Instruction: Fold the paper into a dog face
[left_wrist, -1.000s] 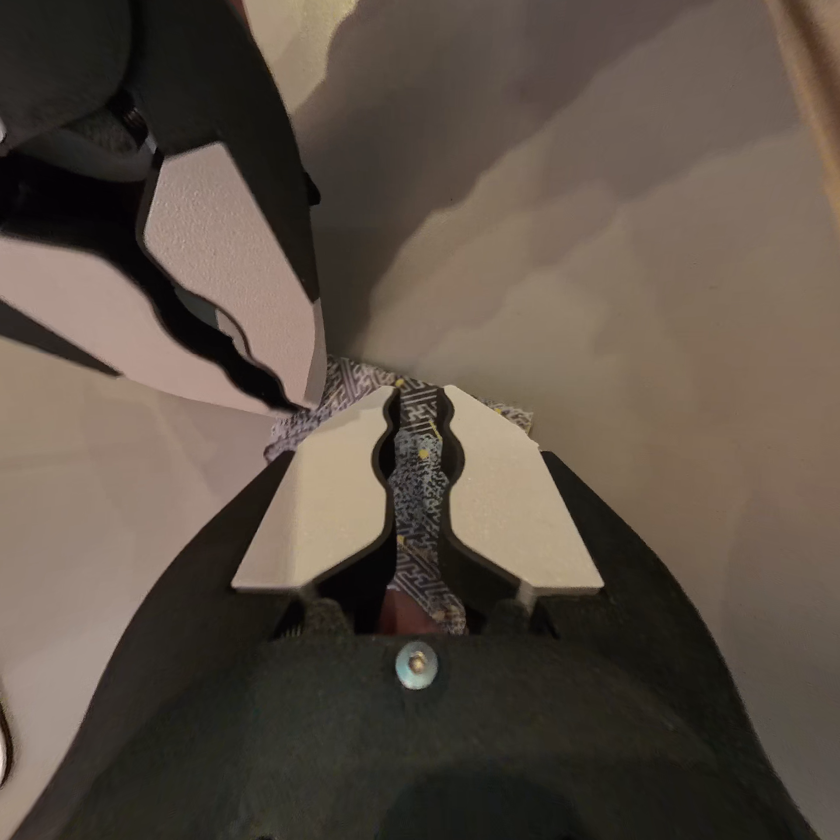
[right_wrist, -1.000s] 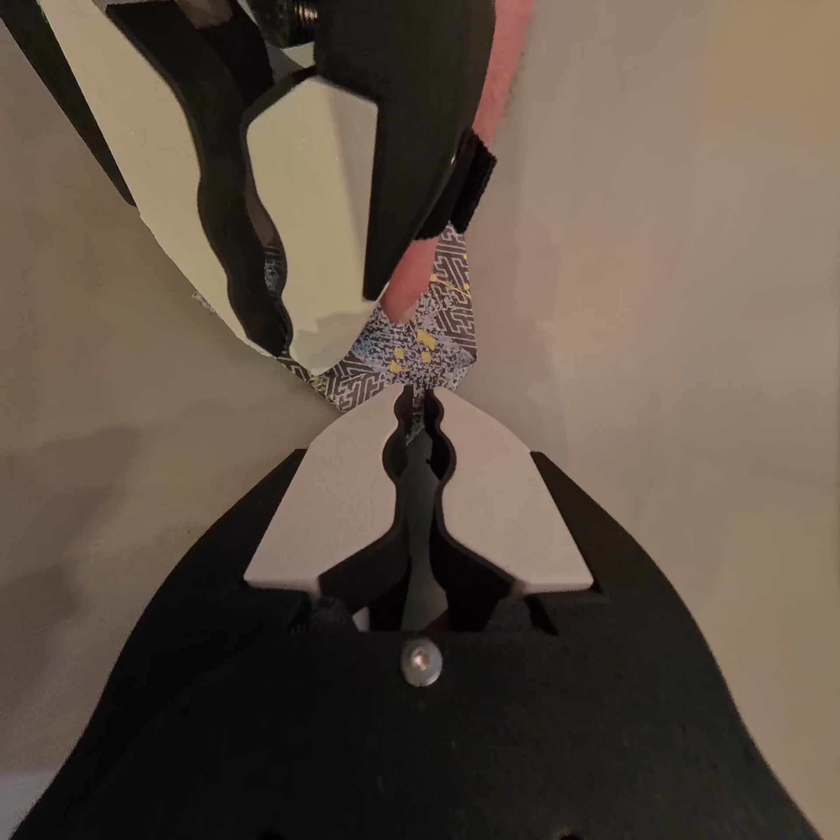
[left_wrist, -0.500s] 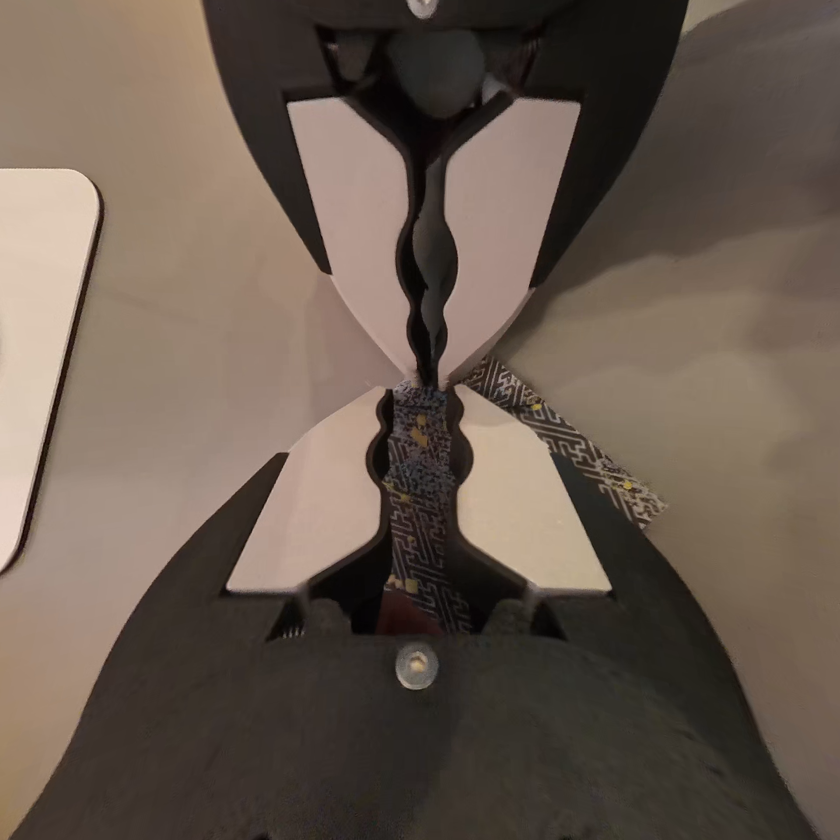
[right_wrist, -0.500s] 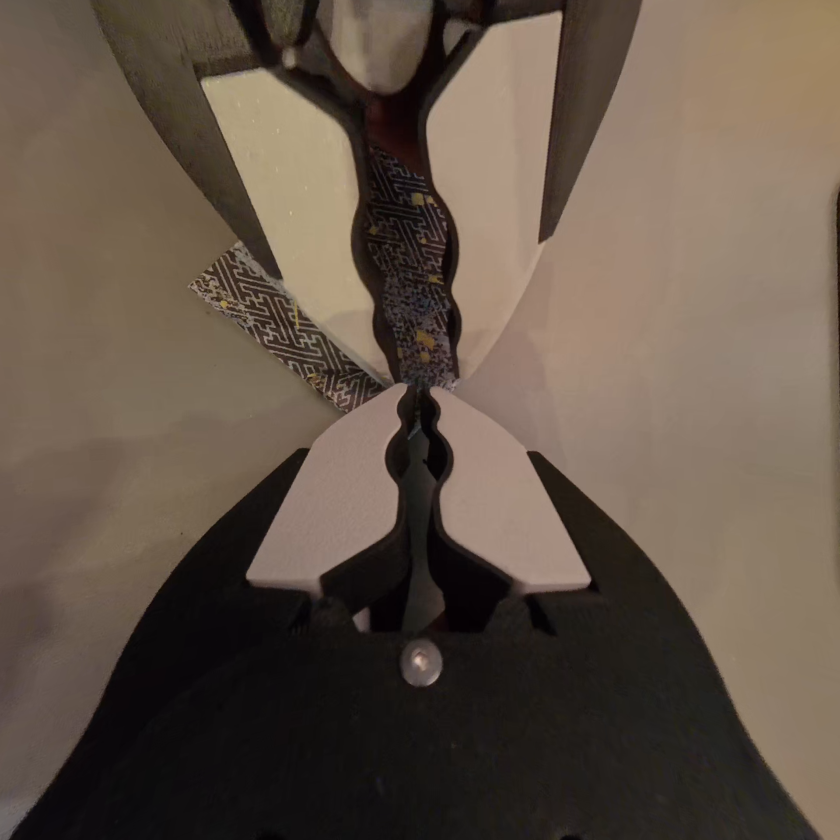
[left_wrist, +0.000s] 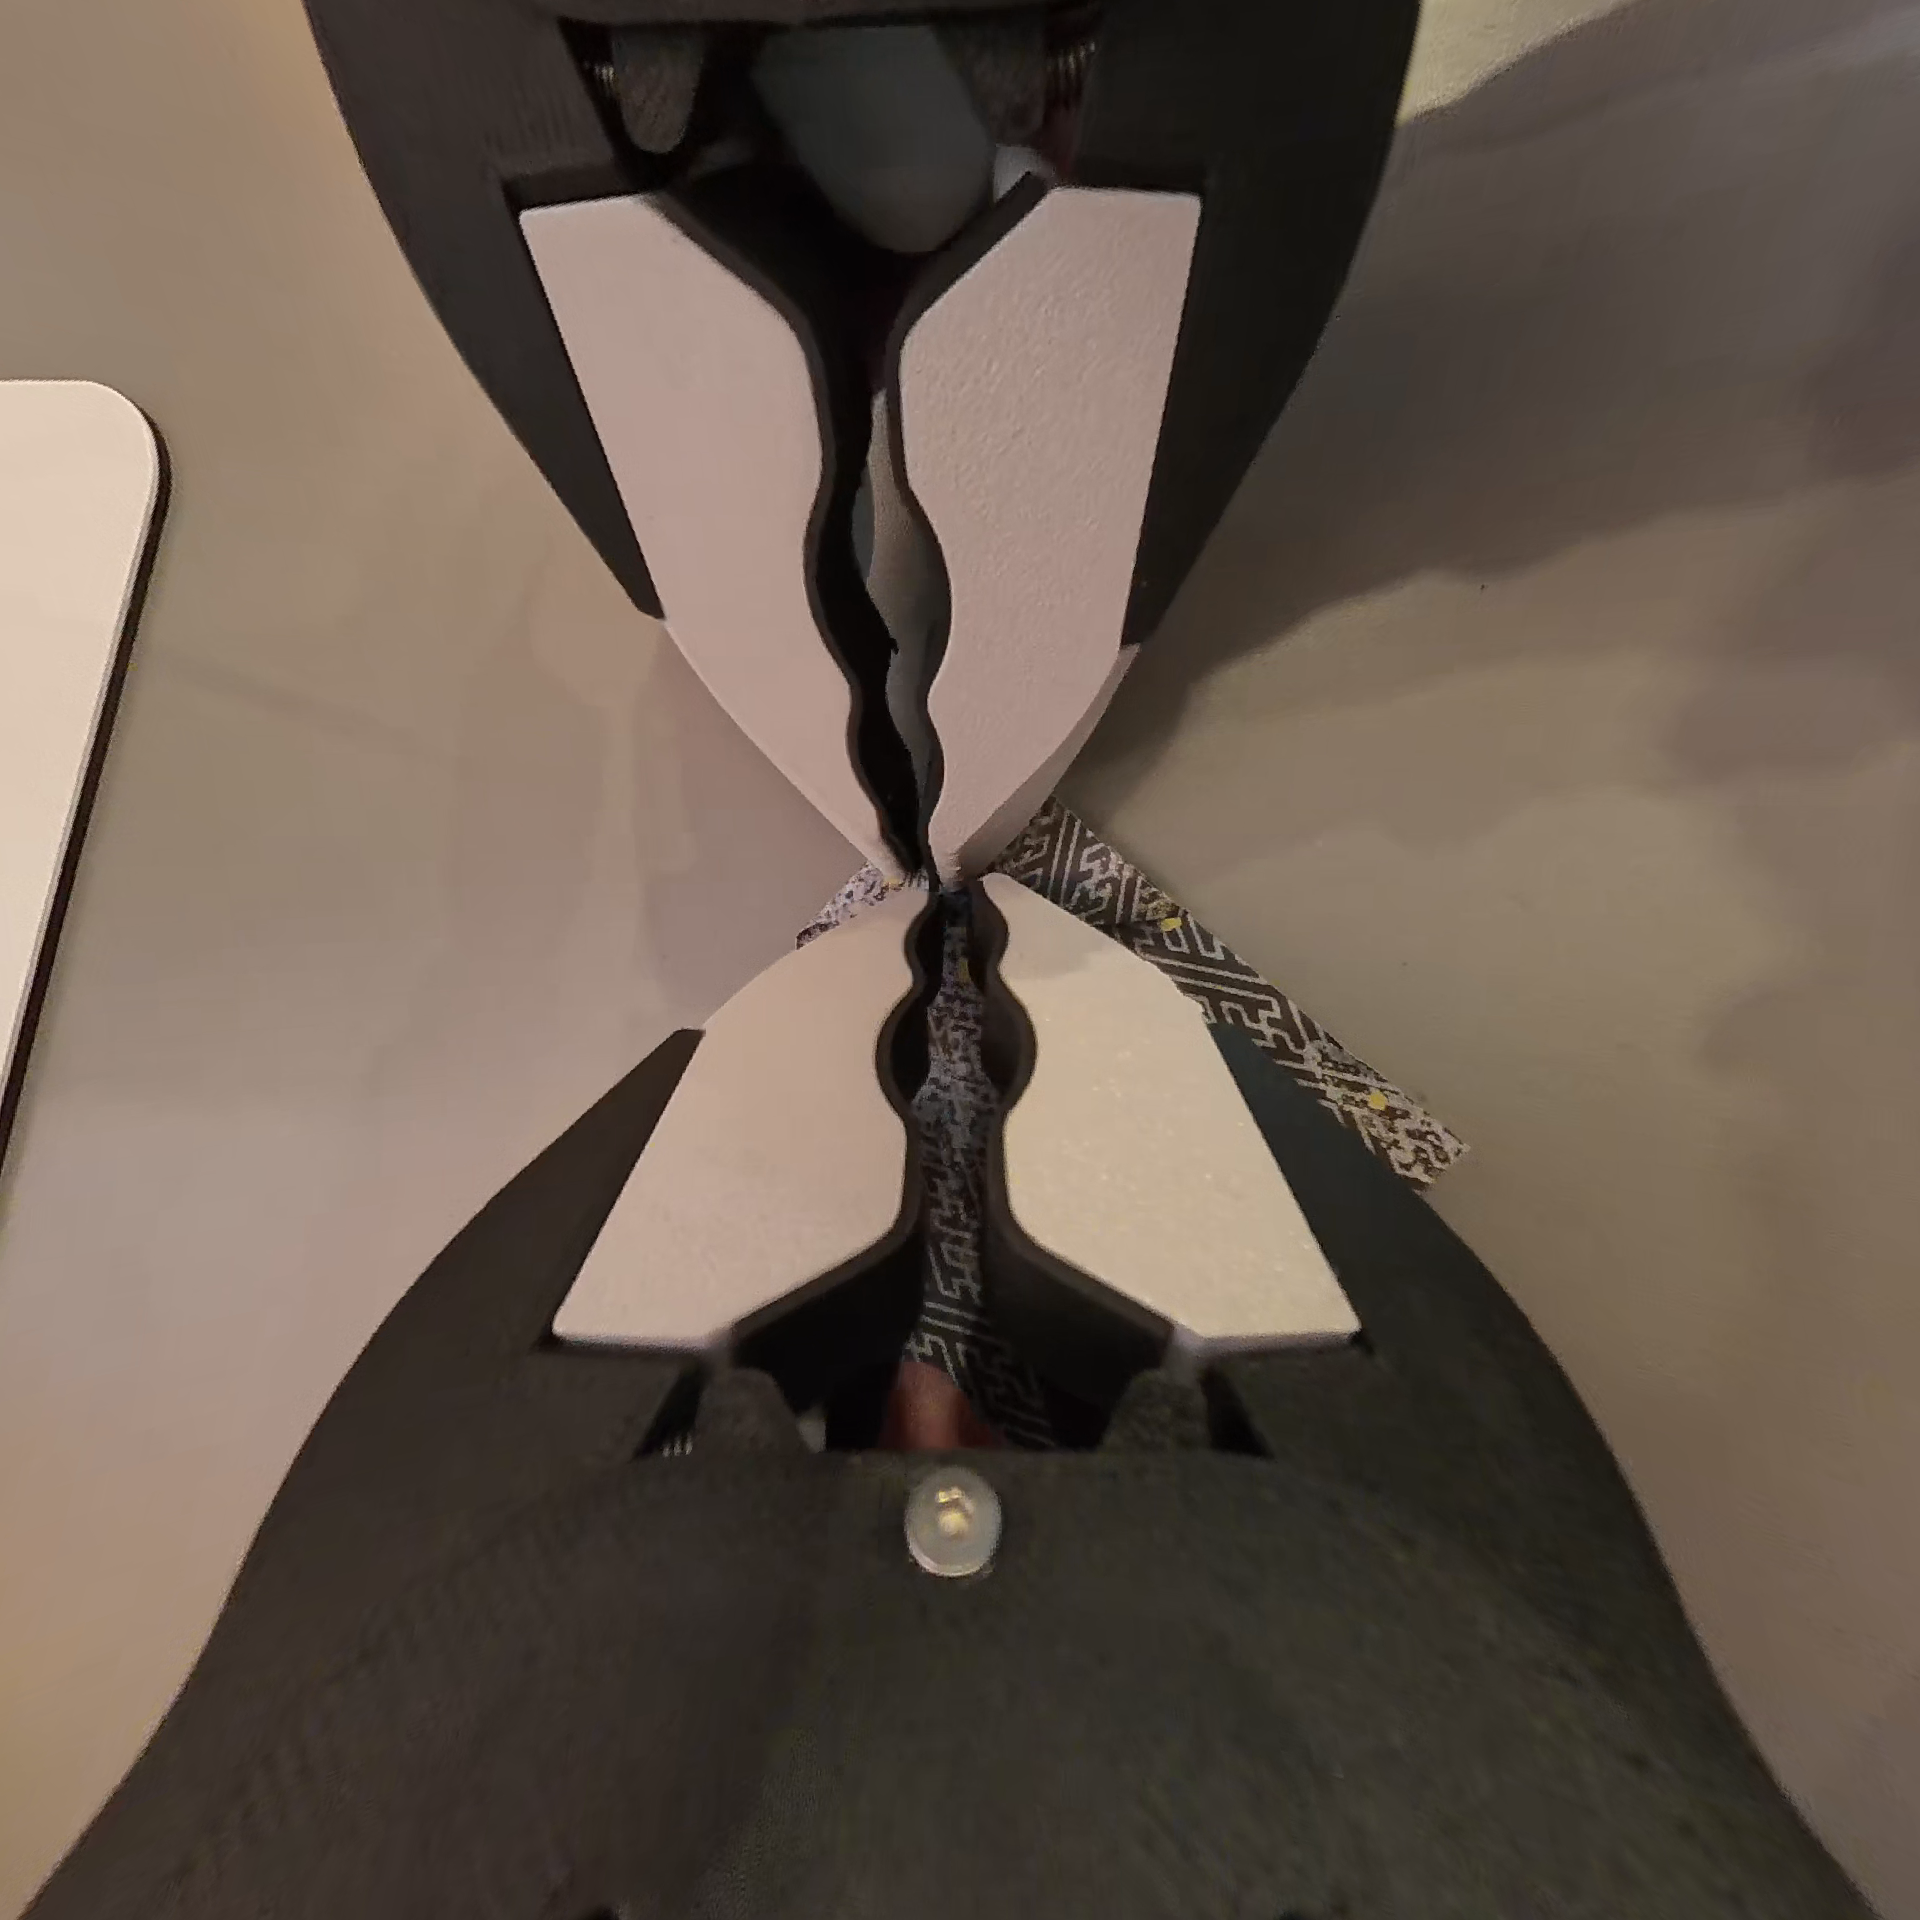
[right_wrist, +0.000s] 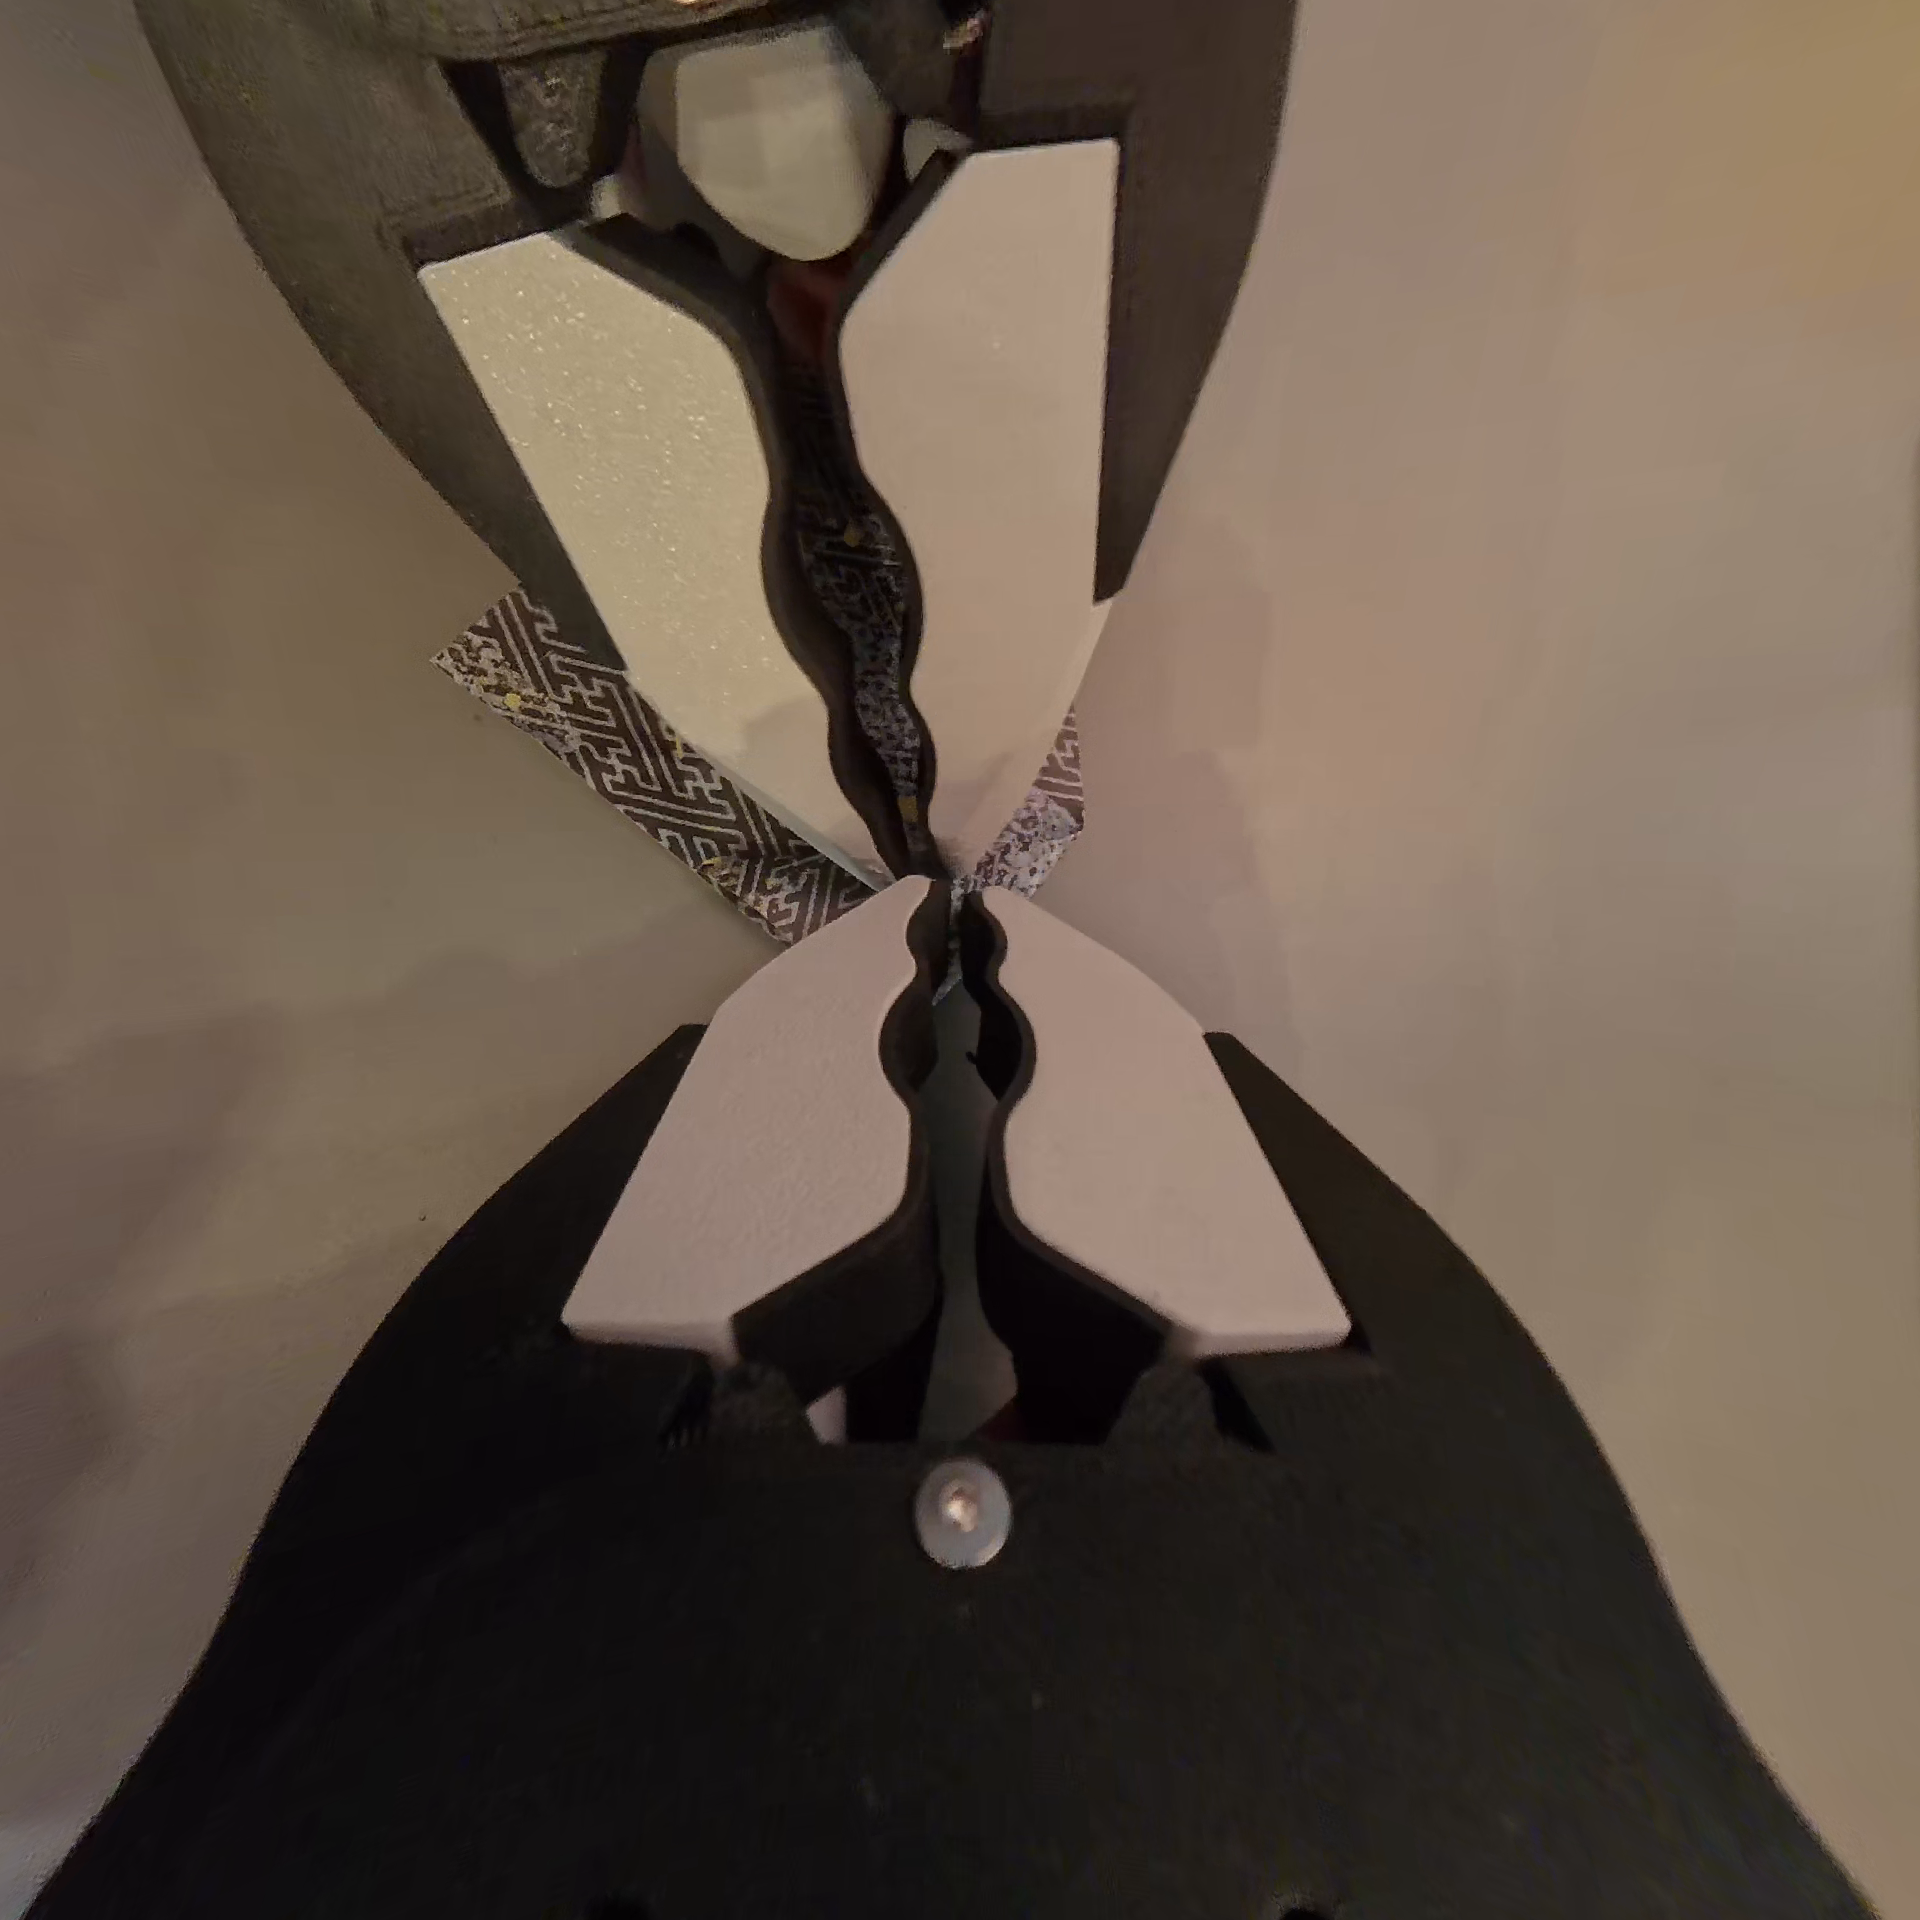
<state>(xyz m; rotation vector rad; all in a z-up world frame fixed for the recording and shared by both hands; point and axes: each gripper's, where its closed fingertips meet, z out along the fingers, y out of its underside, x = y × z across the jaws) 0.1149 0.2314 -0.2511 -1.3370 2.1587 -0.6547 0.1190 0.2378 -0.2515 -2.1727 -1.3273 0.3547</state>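
The paper (left_wrist: 1257, 997) is dark with a white maze pattern and gold specks, folded into a narrow piece above the beige table. My left gripper (left_wrist: 951, 906) is shut on the paper, which runs up between its fingers and sticks out to the right. My right gripper (left_wrist: 916, 854) comes in from the top, tip to tip with the left. In the right wrist view my right gripper (right_wrist: 948, 906) is shut on the paper's thin edge. The left gripper (right_wrist: 916, 844) faces it from above, and the paper (right_wrist: 623, 748) juts out to the left.
A white board with rounded corners and a dark edge (left_wrist: 62, 675) lies on the table at the far left of the left wrist view. The beige table (left_wrist: 312, 935) surrounds the grippers, with soft shadows at the upper right. Less than 4 cm separates the two grippers' tips.
The two grippers have swung from an angle to face each other tip to tip. The left gripper's fingers have closed tighter on the paper. The paper now juts out sideways.
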